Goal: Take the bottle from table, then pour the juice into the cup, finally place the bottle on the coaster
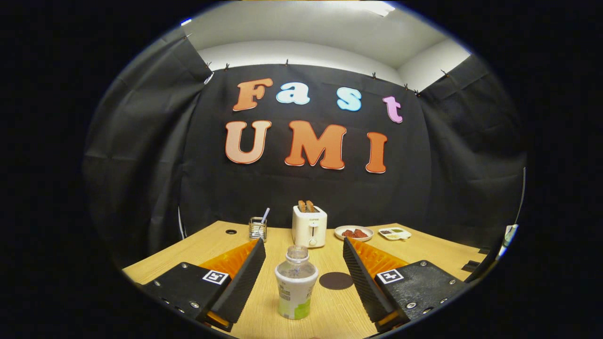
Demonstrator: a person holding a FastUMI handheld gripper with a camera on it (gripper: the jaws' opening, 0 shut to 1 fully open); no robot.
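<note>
A small clear bottle (296, 285) with a white-and-green label and no cap stands upright on the wooden table (426, 252), between my two fingers and apart from both. My gripper (301, 252) is open wide, its ribbed black pads (245, 278) on either side of the bottle. A dark round coaster (336, 280) lies flat just right of the bottle, a little beyond it. A glass cup (257, 229) with a spoon or straw in it stands farther back, left of the toaster.
A white toaster (309, 226) with toast in it stands at the back centre. To its right sit a plate of red food (354, 232) and a small white dish (395, 233). A cable hole (231, 231) marks the table's back left.
</note>
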